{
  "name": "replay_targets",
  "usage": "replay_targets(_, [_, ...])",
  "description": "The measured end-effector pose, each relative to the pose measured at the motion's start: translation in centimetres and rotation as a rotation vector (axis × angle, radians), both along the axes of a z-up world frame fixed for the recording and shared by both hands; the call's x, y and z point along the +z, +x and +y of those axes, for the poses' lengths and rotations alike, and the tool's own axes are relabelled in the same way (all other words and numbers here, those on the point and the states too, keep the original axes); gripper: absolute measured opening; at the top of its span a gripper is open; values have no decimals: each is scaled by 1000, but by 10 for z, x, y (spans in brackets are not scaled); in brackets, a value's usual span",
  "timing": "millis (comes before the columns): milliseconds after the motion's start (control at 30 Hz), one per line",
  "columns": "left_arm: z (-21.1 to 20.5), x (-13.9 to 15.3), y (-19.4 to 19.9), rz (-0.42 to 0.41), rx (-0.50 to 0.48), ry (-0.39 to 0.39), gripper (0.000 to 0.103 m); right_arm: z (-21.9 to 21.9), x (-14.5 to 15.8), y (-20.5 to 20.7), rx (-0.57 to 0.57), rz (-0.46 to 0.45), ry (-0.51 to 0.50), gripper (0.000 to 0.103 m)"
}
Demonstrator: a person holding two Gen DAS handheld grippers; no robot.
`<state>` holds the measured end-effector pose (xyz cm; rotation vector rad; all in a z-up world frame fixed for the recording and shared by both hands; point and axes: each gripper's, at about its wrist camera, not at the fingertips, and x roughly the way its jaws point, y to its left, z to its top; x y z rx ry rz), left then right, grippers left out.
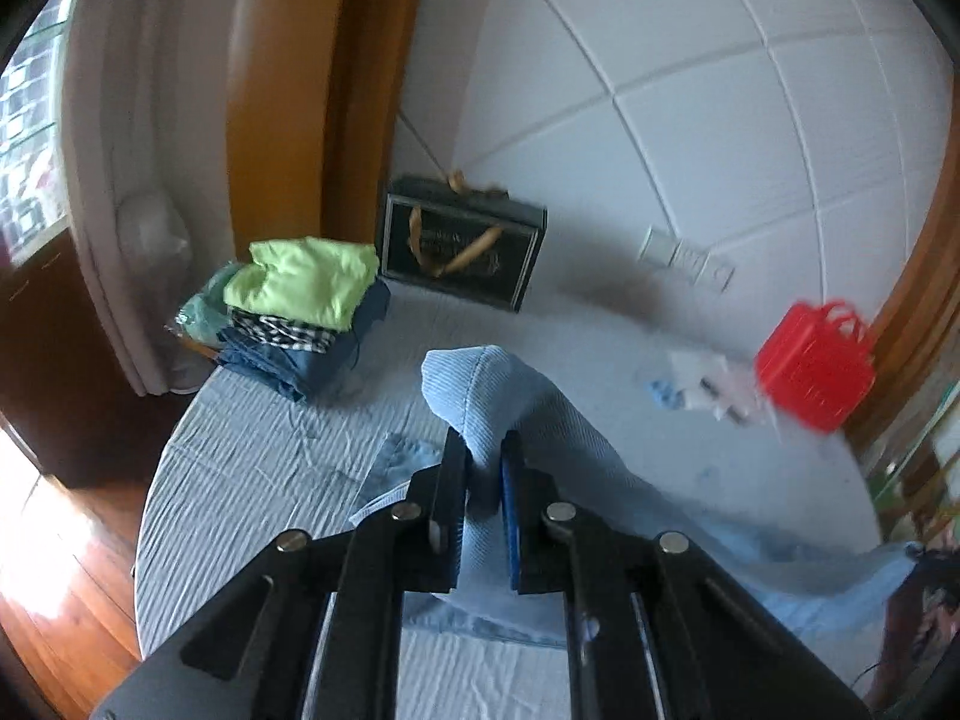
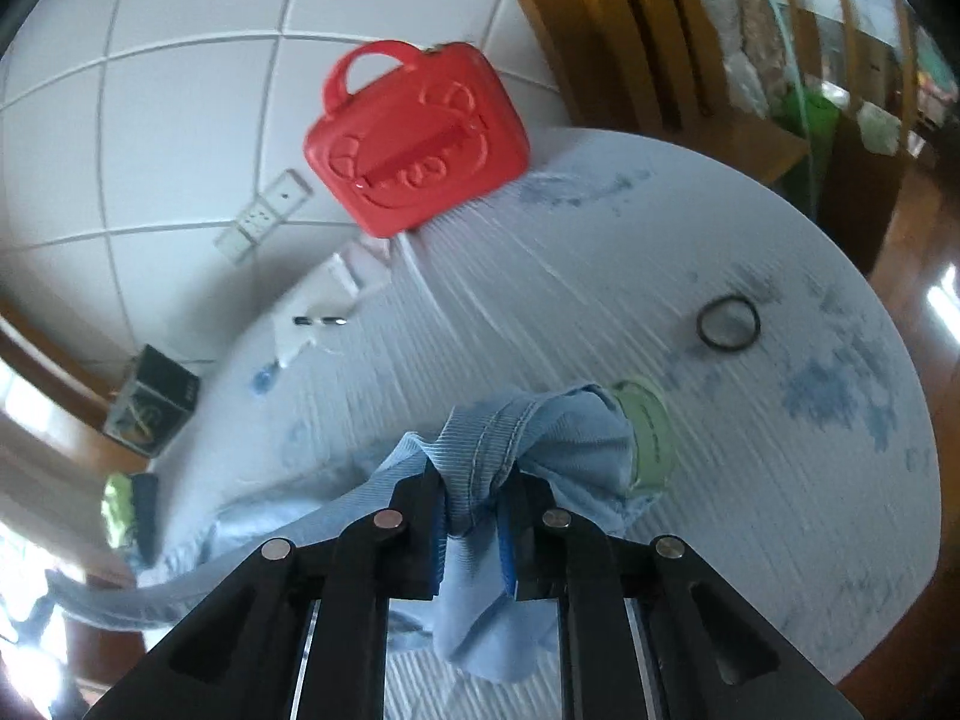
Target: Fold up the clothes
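Although a pale green label (image 2: 651, 435) is sewn inside the waistband of the light blue garment (image 1: 540, 420), its print is too blurred to read, and the gold lettering on the dark gift bag (image 1: 465, 240) against the wall cannot be made out either. The red case (image 2: 414, 132) carries a raised cartoon design but no legible words.

The left gripper (image 1: 483, 504) points forward and slightly down over the table (image 1: 252, 462), its jaws clenched on a bunched fold of the garment that rises above the fingertips. The right gripper (image 2: 471, 516) is angled the same way, its jaws clamped on the stitched waistband edge, with cloth hanging below the fingers. The garment stretches between the two grippers and drapes onto the striped tablecloth, part of it trailing toward the table's edge.

A stack of folded clothes (image 1: 294, 312), topped by a lime green piece, sits at the far left of the table near the gift bag. A black ring (image 2: 729, 324) lies on the cloth to the right, well apart from the garment. Small white items (image 1: 708, 384) lie just beside the red case.
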<state>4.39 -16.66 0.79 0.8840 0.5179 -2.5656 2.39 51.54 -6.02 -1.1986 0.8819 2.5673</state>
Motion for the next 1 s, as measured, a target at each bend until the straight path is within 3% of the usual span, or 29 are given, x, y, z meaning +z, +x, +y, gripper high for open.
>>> replay_targets(67, [-3, -5, -7, -30, 3, -6, 10, 2, 4, -16, 41, -26, -14, 14])
replay_targets(167, [-17, -26, -33, -107, 11, -13, 10, -5, -11, -65, 97, -142, -7, 14])
replay_targets(233, [-39, -65, -71, -218, 50, -14, 10, -17, -37, -105, 128, -232, -18, 14])
replay_targets(300, [-63, -107, -105, -307, 83, -6, 10, -26, -60, -131, 131, -280, -35, 20])
replay_targets(367, [-80, -144, -134, -373, 107, 14, 10, -35, -83, -157, 123, -307, -52, 41])
replay_targets(433, [-93, -177, -157, -420, 123, 43, 10, -40, -100, -174, 101, -335, -59, 43])
replay_targets(533, [-97, -198, -172, -427, 125, 89, 10, -43, -97, -172, 88, -329, -81, 51])
replay_targets(733, [-109, -185, -160, -376, 139, 124, 10, -43, -35, -104, 85, -206, -34, 63])
replay_targets(867, [-104, -163, -153, -345, 117, 111, 10, -36, -33, -48, -13, -243, 4, 63])
replay_targets(1000, [-99, -154, -154, -341, 109, 97, 10, -11, -51, -38, -75, -279, 3, 63])
